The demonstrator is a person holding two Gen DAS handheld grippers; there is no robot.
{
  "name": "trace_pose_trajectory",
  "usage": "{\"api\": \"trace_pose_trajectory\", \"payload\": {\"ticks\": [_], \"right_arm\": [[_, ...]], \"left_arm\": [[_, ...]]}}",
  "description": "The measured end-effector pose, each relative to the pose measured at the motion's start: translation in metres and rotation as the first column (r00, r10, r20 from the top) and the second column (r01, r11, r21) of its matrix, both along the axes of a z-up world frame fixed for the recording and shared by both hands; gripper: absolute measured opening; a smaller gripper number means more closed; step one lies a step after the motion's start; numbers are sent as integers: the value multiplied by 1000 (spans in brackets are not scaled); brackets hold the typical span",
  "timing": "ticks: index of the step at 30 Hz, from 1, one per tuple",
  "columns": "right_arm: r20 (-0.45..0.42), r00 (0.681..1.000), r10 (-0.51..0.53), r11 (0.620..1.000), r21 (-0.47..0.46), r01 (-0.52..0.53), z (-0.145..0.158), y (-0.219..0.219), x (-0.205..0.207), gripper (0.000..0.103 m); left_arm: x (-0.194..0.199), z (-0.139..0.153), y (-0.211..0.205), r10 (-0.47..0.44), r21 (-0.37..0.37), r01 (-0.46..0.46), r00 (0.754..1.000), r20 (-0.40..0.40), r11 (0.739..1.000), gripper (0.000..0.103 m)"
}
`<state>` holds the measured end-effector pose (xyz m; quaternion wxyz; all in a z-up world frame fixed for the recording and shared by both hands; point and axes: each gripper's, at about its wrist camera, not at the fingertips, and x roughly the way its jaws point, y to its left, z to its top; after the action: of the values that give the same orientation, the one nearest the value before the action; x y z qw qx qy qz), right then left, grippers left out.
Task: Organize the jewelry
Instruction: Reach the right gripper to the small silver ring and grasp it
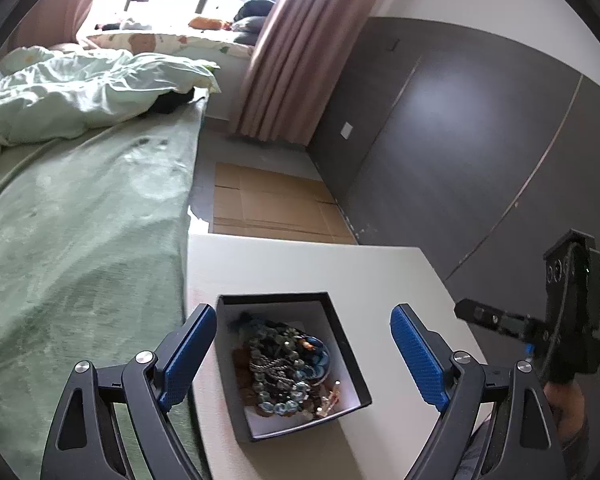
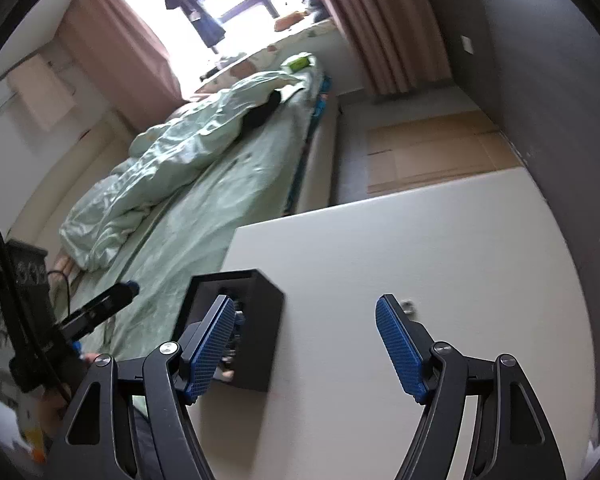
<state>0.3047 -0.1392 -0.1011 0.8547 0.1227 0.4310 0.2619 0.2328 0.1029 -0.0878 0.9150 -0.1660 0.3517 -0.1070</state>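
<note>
A black box [image 1: 350, 354] with a white lining stands on the white table [image 1: 320, 268], near its left edge. It holds a tangled heap of jewelry [image 1: 284, 364]: blue-green bead strands, silver chains and a gold clasp. My left gripper [image 1: 302, 348] is open and empty, hovering over the box with its jaws wide either side. My right gripper [image 2: 304, 344] is open and empty above the table, just right of the box [image 2: 260, 320]. A small silver ring [image 2: 409, 305] lies on the table by the right fingertip. The right gripper's body [image 1: 568, 320] shows in the left wrist view.
A bed with a green sheet [image 1: 80, 240] and a rumpled duvet [image 1: 80, 92] runs along the table's left side. Flattened cardboard [image 1: 272, 204] lies on the floor beyond the table. A dark grey wall [image 1: 460, 140] and pink curtains [image 1: 296, 52] stand to the right.
</note>
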Motion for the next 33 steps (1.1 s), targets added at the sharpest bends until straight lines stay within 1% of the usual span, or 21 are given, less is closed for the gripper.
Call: {"api": "trace_pose_trajectory", "payload": {"ticks": [6,10,12,13,14,15,16,17,20,23,27,30,31,33], "right_arm": [[-23,999,-45,999,-22,44,-9,-20,7,73],[13,999,-50,994,-93,51,-18,-21,10,73],[38,999,-37,987,-158,43,-27,-13,13,69],[39,999,-27,982,-186,34,-33,-10,16,63],[35,999,-15,978,-207,22,-38,-8,18,55],[26,1000,0,972,-234,6,-44,-5,20,50],[16,1000,14,965,-261,-9,-50,-2,22,42],[15,999,28,962,-273,-22,-53,-1,22,41],[17,999,50,954,-295,-43,-60,2,26,39],[8,998,67,950,-307,-62,-65,3,28,37],[10,997,75,940,-335,-67,-70,7,33,37],[4,997,81,936,-345,-74,-73,11,37,35],[2,996,84,933,-353,-78,-75,13,39,33],[-7,996,92,924,-373,-88,-79,18,42,28]], "left_arm": [[-2,-1,-18,-36,56,35,999,6,998,89],[-1,-3,-26,-46,77,45,999,4,996,89],[-1,-4,-29,-50,101,50,999,1,994,89],[-1,-4,-31,-51,117,50,999,-2,992,89],[-1,-5,-32,-50,137,50,999,-3,989,89],[-1,-5,-34,-49,150,50,999,-6,987,89],[0,-6,-35,-47,157,48,999,-7,986,89],[0,-6,-35,-45,159,46,999,-11,986,89],[2,-8,-32,-46,141,49,999,-26,989,89],[6,-12,-29,-35,143,42,998,-54,989,89],[10,-18,-22,-12,129,24,996,-93,991,89],[13,-22,-10,15,81,-5,992,-124,997,89],[14,-23,-7,22,69,-13,991,-134,998,89],[16,-29,4,40,23,-36,985,-166,999,89]]}}
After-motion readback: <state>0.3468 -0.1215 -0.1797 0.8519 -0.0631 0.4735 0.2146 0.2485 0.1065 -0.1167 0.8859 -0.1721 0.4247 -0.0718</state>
